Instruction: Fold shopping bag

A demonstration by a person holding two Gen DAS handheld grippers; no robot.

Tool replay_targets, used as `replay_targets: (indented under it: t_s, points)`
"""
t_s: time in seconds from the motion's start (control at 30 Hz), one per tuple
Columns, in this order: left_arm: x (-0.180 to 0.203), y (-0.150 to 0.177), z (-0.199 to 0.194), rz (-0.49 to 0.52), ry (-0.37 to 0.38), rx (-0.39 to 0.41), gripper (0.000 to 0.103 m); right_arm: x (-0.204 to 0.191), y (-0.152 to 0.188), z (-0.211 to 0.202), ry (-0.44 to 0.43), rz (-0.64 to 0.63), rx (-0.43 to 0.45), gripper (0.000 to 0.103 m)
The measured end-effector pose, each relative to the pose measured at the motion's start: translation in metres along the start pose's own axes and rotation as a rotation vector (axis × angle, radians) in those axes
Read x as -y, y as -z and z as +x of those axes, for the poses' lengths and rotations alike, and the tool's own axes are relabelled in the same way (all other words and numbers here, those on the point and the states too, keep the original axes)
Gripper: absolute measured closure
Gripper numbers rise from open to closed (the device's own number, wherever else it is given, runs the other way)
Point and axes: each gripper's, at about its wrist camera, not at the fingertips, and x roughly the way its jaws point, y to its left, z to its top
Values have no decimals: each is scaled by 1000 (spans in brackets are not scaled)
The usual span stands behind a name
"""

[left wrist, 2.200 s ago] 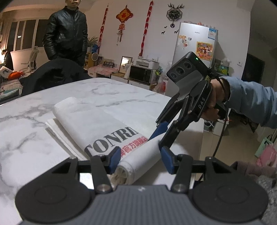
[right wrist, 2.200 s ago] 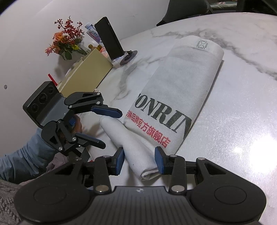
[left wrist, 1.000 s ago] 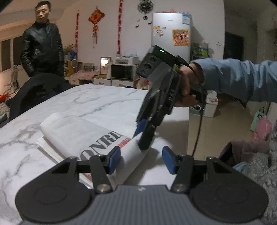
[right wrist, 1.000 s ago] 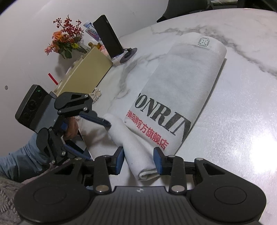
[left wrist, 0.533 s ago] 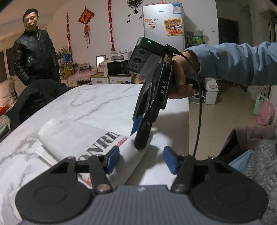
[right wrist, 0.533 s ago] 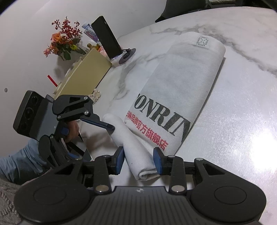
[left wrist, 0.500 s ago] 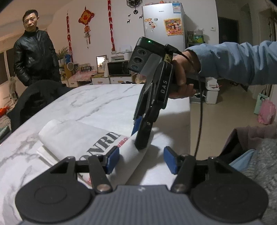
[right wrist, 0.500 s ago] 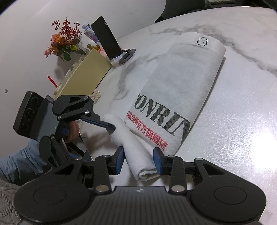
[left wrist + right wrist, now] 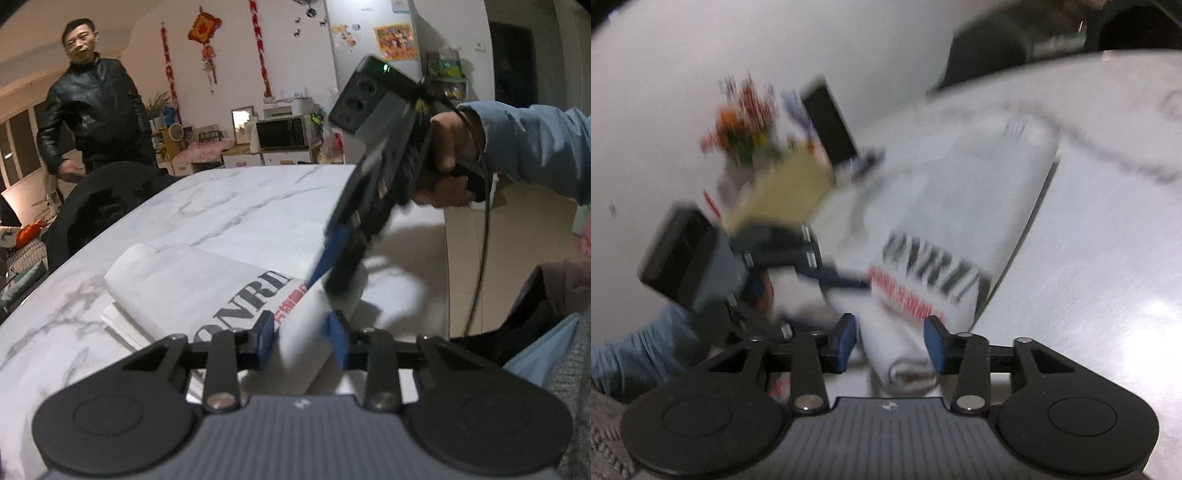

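A white shopping bag [image 9: 192, 280] with black and red print lies folded into a long strip on the marble table [image 9: 240, 206]. Its near end is a rolled tube [image 9: 306, 317]. My left gripper [image 9: 301, 338] has both blue pads pressed against that tube. In the left wrist view, the right gripper [image 9: 327, 275] comes down from the right and pinches the same tube a little farther along. The right wrist view is blurred by motion. It shows the bag [image 9: 979, 206] and the tube's end [image 9: 897, 354] filling the gap of my right gripper [image 9: 890, 341].
A person in a black jacket [image 9: 92, 110] stands behind a dark-draped chair [image 9: 99, 195] across the table. A phone on a stand [image 9: 831, 125], a yellow box [image 9: 786, 188] and flowers [image 9: 738, 125] sit near the wall. The table edge runs close on my side.
The left gripper's fingers have narrowed from wide apart onto the rolled end. The right gripper has tilted and is moving, which blurs its view. The roll stays between its fingers.
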Motion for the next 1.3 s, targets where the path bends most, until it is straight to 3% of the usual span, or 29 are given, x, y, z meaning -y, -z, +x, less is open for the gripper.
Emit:
replay_targets:
  t_s: [0.07,0.1,0.2,0.33,0.4,0.5,0.53,0.63,0.7,0.73,0.77,0.93,1.0,1.03,1.07,1.13,1.2,1.23,1.3]
  points:
    - [-2,0,1,-7,10,-4,75,6,4,-29,14,28,193,8]
    - [-3,0,1,-12,14,-5,75,8,6,-44,28,38,301,2]
    - [-6,0,3,-24,25,-9,75,16,9,-81,33,82,531,0]
    - [-10,1,5,-42,35,-14,75,20,14,-113,14,109,725,0]
    - [-11,2,5,-48,39,-14,75,20,17,-124,3,108,788,12]
    - [-12,2,6,-53,41,-14,75,21,19,-131,17,130,810,69]
    - [-12,2,6,-53,41,-14,75,22,19,-132,23,137,803,101]
    - [-12,2,5,-54,41,-15,75,27,21,-136,26,168,824,97]
    - [-11,2,4,-57,43,-15,75,32,23,-139,40,220,853,54]
    - [-11,2,4,-57,43,-15,75,34,26,-141,51,243,887,5]
    - [-11,2,3,-57,42,-15,75,37,28,-142,52,257,915,0]
    - [-11,2,3,-62,45,-14,75,46,31,-146,59,291,925,0]
    - [-11,3,3,-65,47,-13,75,48,31,-148,68,301,919,7]
    - [-11,3,3,-67,48,-13,75,49,31,-149,73,306,916,44]
    - [-11,3,3,-68,48,-13,75,50,31,-149,78,310,914,95]
    - [-11,3,1,-73,49,-12,75,49,30,-148,93,302,897,100]
    - [-12,3,1,-78,53,-12,75,36,26,-140,159,216,840,97]
    - [-12,3,1,-80,55,-11,75,28,24,-133,188,161,801,91]
    - [-14,3,1,-88,59,-11,75,11,21,-119,211,31,700,60]
